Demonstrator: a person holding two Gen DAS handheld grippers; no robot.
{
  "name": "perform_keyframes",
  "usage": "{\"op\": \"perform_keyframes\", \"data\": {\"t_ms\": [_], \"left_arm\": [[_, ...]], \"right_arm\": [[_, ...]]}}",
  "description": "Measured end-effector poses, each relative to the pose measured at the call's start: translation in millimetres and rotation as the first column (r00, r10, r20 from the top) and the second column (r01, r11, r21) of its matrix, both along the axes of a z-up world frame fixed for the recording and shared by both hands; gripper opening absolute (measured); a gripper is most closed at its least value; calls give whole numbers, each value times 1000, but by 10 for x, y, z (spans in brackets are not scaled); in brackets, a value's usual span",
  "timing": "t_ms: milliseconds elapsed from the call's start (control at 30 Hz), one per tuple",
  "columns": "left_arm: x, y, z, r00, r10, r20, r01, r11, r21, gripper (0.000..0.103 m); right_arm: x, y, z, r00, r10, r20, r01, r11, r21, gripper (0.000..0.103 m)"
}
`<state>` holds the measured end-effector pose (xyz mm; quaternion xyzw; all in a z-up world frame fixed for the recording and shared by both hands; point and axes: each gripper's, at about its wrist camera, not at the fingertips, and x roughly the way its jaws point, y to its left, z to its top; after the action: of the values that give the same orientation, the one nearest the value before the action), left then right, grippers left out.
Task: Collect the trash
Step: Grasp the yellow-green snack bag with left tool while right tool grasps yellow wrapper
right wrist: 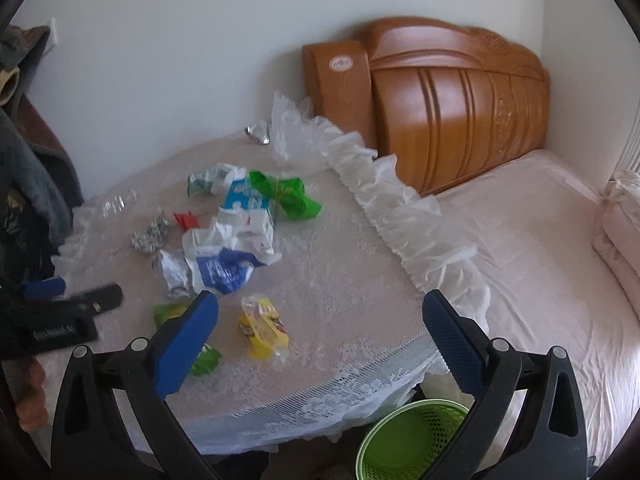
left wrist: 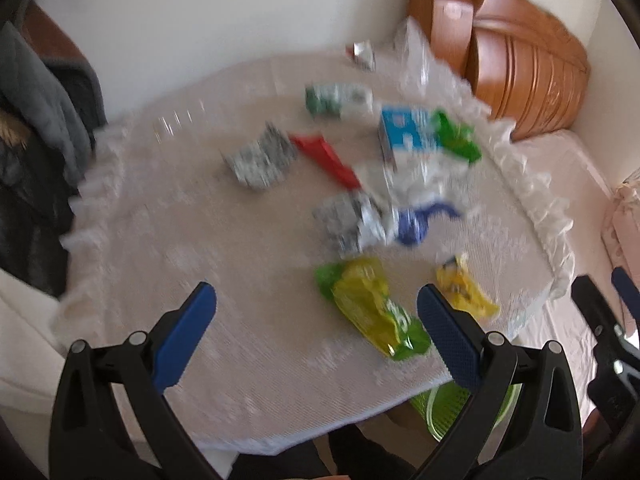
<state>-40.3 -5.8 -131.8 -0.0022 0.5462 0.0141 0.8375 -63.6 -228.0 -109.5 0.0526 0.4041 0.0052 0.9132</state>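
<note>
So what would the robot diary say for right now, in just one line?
phase: start, nothing picked | left gripper: open, empty | right gripper: open, empty | trash: scattered on table | green bin: empty, beside table

Home bedroom. Carved wooden headboard [right wrist: 448, 100] against a plain white wall [right wrist: 180, 40], ahead and right of the right tool. Bed [right wrist: 540, 240] with pale pink sheet runs along the right side, pillow [right wrist: 620, 216] at far right edge. Round tabletop [right wrist: 320, 300] under a white lace cloth with frilled hem, directly ahead of both tools, pushed up against the bed. Clothes [left wrist: 44, 92] hang in a heap to the left. Green mesh wastebasket [right wrist: 408, 440] on the floor below the near tabletop edge. Domestic furnishings only, no work gear.
</note>
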Motion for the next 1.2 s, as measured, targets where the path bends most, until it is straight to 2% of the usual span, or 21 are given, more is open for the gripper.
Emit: {"op": "perform_keyframes", "data": {"t_ms": [167,367,533,767,1200], "left_arm": [[7,-164,-436,993,68,-94,-70,997,-22,97],[102,-190,-746,967,213,-142,-221,974,-44,97],[133,-249,-918,946,285,-154,-289,957,-3,97],[126,-224,-1045,921,355,-158,-362,932,-14,97],[-39,-313,-974,917,371,-146,-376,926,-9,97]], "right_arm": [[6,-147,-170,999,33,-29,-32,999,30,101],[36,-223,-297,994,94,-50,-91,994,55,101],[75,-263,-312,990,129,-53,-126,990,62,101],[143,-350,-334,986,159,-52,-155,985,72,101],[241,-333,-415,977,201,-65,-195,977,88,101]]}}
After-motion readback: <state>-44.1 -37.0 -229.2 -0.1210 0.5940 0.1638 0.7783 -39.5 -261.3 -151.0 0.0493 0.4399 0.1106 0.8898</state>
